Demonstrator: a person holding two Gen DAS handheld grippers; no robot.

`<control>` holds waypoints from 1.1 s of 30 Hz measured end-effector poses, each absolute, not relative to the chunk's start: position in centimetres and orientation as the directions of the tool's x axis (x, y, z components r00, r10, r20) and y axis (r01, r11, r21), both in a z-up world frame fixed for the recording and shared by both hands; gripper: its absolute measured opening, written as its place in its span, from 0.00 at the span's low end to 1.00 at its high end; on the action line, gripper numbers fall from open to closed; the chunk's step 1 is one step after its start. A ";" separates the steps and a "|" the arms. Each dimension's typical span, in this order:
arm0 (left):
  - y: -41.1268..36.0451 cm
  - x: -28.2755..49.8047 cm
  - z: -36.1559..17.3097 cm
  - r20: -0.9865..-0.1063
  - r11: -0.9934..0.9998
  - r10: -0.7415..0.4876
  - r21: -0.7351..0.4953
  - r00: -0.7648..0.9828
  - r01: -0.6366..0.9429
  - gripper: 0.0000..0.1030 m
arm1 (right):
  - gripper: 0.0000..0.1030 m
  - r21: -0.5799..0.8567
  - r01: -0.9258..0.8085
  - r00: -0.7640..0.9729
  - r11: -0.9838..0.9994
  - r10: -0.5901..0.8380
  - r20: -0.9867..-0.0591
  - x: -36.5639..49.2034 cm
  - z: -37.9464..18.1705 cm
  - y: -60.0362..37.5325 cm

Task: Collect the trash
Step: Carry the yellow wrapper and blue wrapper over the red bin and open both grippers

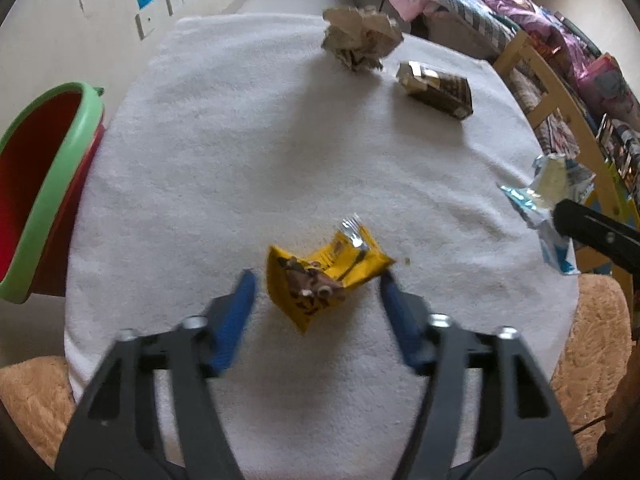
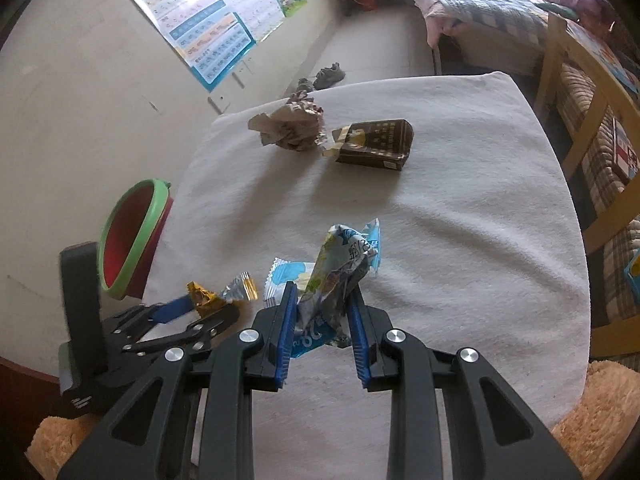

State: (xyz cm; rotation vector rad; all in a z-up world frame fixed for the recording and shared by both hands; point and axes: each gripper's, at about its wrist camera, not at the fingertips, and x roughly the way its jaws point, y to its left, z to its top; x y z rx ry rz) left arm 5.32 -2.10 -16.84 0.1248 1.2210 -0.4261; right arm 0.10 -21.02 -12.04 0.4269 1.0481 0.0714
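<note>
A yellow snack wrapper (image 1: 320, 276) with a torn silver end lies on the white cloth-covered table (image 1: 240, 140). My left gripper (image 1: 318, 284) points down over it, its blue fingers (image 1: 240, 304) spread to either side; the left pad stands clear of the wrapper and the right pad is at its corner. The right wrist view shows this gripper (image 2: 200, 308) and the yellow wrapper (image 2: 206, 298) at the left. My right gripper (image 2: 323, 290) is shut on a crumpled blue-and-white wrapper (image 2: 340, 260), held above the cloth. The same wrapper (image 1: 554, 184) shows at the right edge of the left wrist view.
A red bin with a green rim (image 1: 48, 184) (image 2: 132, 232) stands off the table's left side. Crumpled paper (image 1: 360, 40) (image 2: 292, 126) and a brown carton (image 1: 436, 88) (image 2: 376, 144) lie at the far end. A wooden frame (image 1: 560, 112) and a bed are on the right.
</note>
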 end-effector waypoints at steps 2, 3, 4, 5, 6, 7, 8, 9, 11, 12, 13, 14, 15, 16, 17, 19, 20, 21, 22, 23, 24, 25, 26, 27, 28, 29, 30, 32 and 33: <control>-2.0 5.2 -17.0 -0.932 0.913 -0.252 -0.140 0.260 0.384 0.35 | 0.24 0.372 0.143 0.511 0.917 0.254 -0.821 -0.2 -11.9 -20.9; -1.9 5.0 -16.9 -0.930 0.913 -0.257 -0.144 0.263 0.382 0.35 | 0.24 0.373 0.143 0.513 0.917 0.253 -0.820 -0.3 -11.7 -20.9; -1.8 4.9 -16.7 -0.927 0.913 -0.261 -0.147 0.269 0.381 0.34 | 0.24 0.373 0.144 0.516 0.917 0.252 -0.818 -0.4 -11.6 -20.9; -1.6 4.8 -16.4 -0.923 0.913 -0.267 -0.150 0.278 0.378 0.34 | 0.24 0.373 0.144 0.518 0.917 0.251 -0.818 -0.4 -11.6 -20.9; -1.4 4.6 -15.9 -0.917 0.914 -0.274 -0.156 0.289 0.374 0.34 | 0.24 0.372 0.144 0.521 0.917 0.250 -0.816 -0.4 -11.5 -20.9; -1.2 4.5 -15.5 -0.912 0.915 -0.281 -0.161 0.298 0.371 0.34 | 0.24 0.372 0.144 0.523 0.917 0.249 -0.815 -0.5 -11.4 -20.9; -1.2 4.4 -15.2 -0.909 0.915 -0.285 -0.164 0.305 0.368 0.34 | 0.24 0.370 0.142 0.526 0.918 0.247 -0.814 -0.6 -11.2 -20.8; -1.0 4.2 -14.6 -0.903 0.916 -0.291 -0.167 0.317 0.365 0.34 | 0.24 0.366 0.140 0.531 0.920 0.242 -0.812 -0.7 -11.0 -20.8; -0.7 4.0 -13.7 -0.894 0.918 -0.296 -0.169 0.337 0.360 0.34 | 0.24 0.359 0.135 0.539 0.924 0.235 -0.809 -0.8 -10.7 -20.6; -0.5 3.9 -13.2 -0.888 0.919 -0.299 -0.168 0.350 0.357 0.34 | 0.24 0.355 0.132 0.543 0.925 0.232 -0.807 -0.8 -10.4 -20.5; -0.4 3.7 -12.7 -0.882 0.920 -0.302 -0.170 0.363 0.353 0.34 | 0.24 0.353 0.130 0.546 0.927 0.230 -0.806 -0.8 -10.3 -20.4; -0.2 3.7 -12.3 -0.877 0.921 -0.304 -0.171 0.372 0.350 0.34 | 0.24 0.348 0.125 0.550 0.929 0.227 -0.804 -0.9 -10.0 -20.2; 0.0 3.7 -11.9 -0.873 0.922 -0.305 -0.171 0.381 0.347 0.34 | 0.24 0.344 0.121 0.552 0.931 0.224 -0.803 -0.9 -9.8 -20.1; 0.2 3.7 -11.4 -0.867 0.925 -0.303 -0.166 0.396 0.343 0.34 | 0.24 0.338 0.116 0.555 0.934 0.221 -0.802 -0.9 -9.6 -19.9; 0.3 3.8 -11.0 -0.865 0.926 -0.299 -0.162 0.403 0.340 0.34 | 0.24 0.332 0.111 0.558 0.937 0.218 -0.801 -0.9 -9.4 -19.7; 0.8 3.9 -10.4 -0.857 0.930 -0.297 -0.160 0.421 0.331 0.34 | 0.24 0.323 0.102 0.559 0.941 0.214 -0.801 -1.0 -9.3 -19.3; 1.0 4.0 -10.2 -0.854 0.931 -0.297 -0.161 0.427 0.326 0.34 | 0.24 0.321 0.099 0.558 0.942 0.214 -0.802 -1.0 -9.3 -19.1; 1.2 4.1 -10.0 -0.851 0.933 -0.297 -0.163 0.432 0.321 0.34 | 0.24 0.320 0.095 0.557 0.943 0.216 -0.802 -1.0 -9.3 -18.9; 1.6 4.1 -9.8 -0.849 0.936 -0.295 -0.163 0.439 0.312 0.34 | 0.24 0.319 0.093 0.555 0.943 0.217 -0.803 -1.0 -9.3 -18.8; 1.9 4.2 -9.7 -0.848 0.938 -0.292 -0.164 0.442 0.307 0.34 | 0.24 0.317 0.087 0.554 0.944 0.219 -0.803 -0.9 -9.2 -18.5; 2.1 4.2 -9.6 -0.848 0.940 -0.290 -0.163 0.444 0.301 0.34 | 0.24 0.317 0.083 0.553 0.945 0.221 -0.803 -0.8 -9.3 -18.4; 2.5 4.3 -9.5 -0.849 0.943 -0.284 -0.163 0.445 0.292 0.34 | 0.24 0.318 0.079 0.552 0.945 0.224 -0.803 -0.7 -9.2 -18.2; 2.8 4.3 -9.5 -0.850 0.944 -0.281 -0.162 0.446 0.287 0.34 | 0.24 0.318 0.072 0.550 0.945 0.229 -0.804 -0.6 -9.3 -17.9; 3.0 4.3 -9.5 -0.850 0.946 -0.277 -0.161 0.447 0.282 0.34 | 0.24 0.319 0.067 0.548 0.946 0.232 -0.804 -0.6 -9.3 -17.8; 3.4 4.4 -9.4 -0.851 0.949 -0.271 -0.159 0.449 0.272 0.34 | 0.24 0.318 0.062 0.547 0.946 0.234 -0.804 -0.7 -9.3 -17.6; 3.7 4.4 -9.3 -0.852 0.951 -0.268 -0.159 0.450 0.266 0.34 | 0.24 0.318 0.058 0.545 0.946 0.236 -0.804 -0.7 -9.3 -17.4; 4.0 4.4 -9.2 -0.852 0.953 -0.265 -0.159 0.452 0.259 0.34 | 0.24 0.318 0.054 0.545 0.947 0.239 -0.804 -0.7 -9.3 -17.2; 4.4 4.5 -8.9 -0.850 0.955 -0.261 -0.158 0.458 0.251 0.34 | 0.24 0.317 0.049 0.546 0.947 0.240 -0.802 -0.7 -9.2 -17.1; 4.4 4.5 -8.7 -0.848 0.956 -0.260 -0.157 0.462 0.249 0.34 | 0.24 0.316 0.046 0.548 0.948 0.240 -0.801 -0.8 -9.2 -17.0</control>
